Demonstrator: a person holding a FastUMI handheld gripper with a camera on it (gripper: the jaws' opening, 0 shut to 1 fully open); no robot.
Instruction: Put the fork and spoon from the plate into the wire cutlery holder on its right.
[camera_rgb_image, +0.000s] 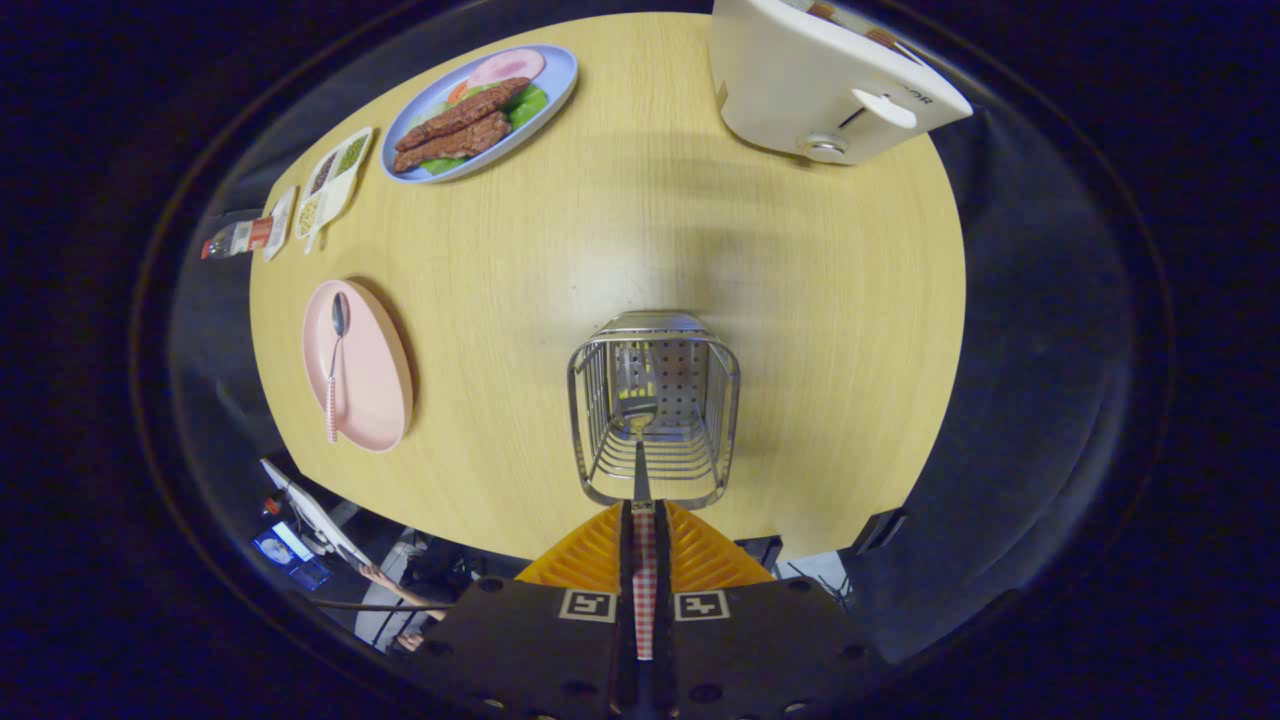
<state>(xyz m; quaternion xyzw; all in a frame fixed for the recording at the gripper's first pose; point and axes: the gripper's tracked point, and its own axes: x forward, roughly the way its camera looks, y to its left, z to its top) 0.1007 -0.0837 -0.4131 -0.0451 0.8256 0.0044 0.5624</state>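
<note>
Clamped between the tool's (645, 520) closed fingers, a checked-handled fork (644, 580) points straight ahead into the open silver wire cutlery holder (652, 405) near the round wooden worktop's (800, 330) near edge. Well left of the tool, the checked-handled metal spoon (334, 365) lies lengthwise on the pink plate (375, 385).

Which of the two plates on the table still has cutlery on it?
The pink plate, left of the wire holder, carries a spoon; the blue plate holds food.
</note>
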